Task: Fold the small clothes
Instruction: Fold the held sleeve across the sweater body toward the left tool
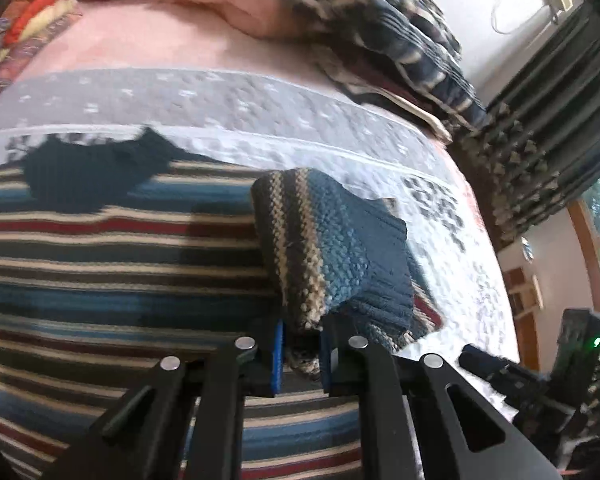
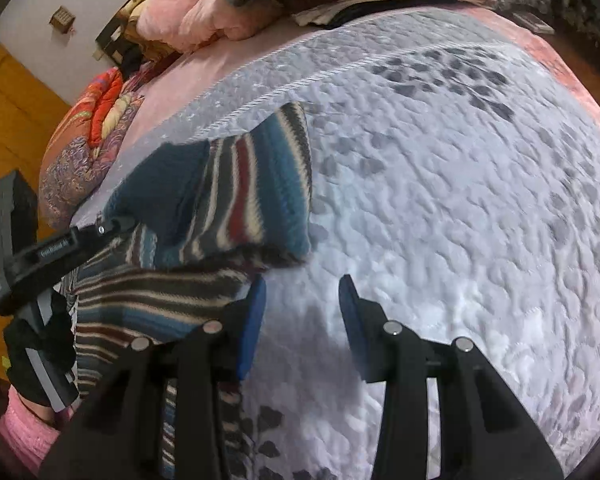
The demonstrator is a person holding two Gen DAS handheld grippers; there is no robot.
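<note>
— Where's the sweater right now?

— The striped knit sweater [image 1: 112, 264] lies spread on the bed, over the white quilted bedspread [image 2: 440, 208]. Its dark blue collar [image 1: 84, 180] points toward the far side, where the pink sheet [image 1: 140, 44] begins.

— And your left gripper?

— My left gripper [image 1: 300, 354] has its jaws clamped on the sleeve [image 1: 332, 248], near the ribbed blue cuff [image 1: 384, 280]. The sleeve is doubled back over the sweater's body, and the knit is bunched between the blue pads [image 1: 278, 356] (the stitches show quite coarse from here).

— The right one?

— My right gripper [image 2: 302, 320] hovers just beside the sweater's edge with its jaws apart, nothing between them, only bedspread below. From its view the left gripper is at the far left, held by a black-gloved hand [image 2: 40, 356] with a pink cuff at the wrist.

— What else is on the bed?

— A pile of clothes [image 1: 400, 28] at the far corner, a pink pillow [image 2: 196, 12] beside it, and a red patterned quilt [image 2: 96, 128] bundled at the other side. Dark curtains [image 1: 556, 120] hang past the bed.
</note>
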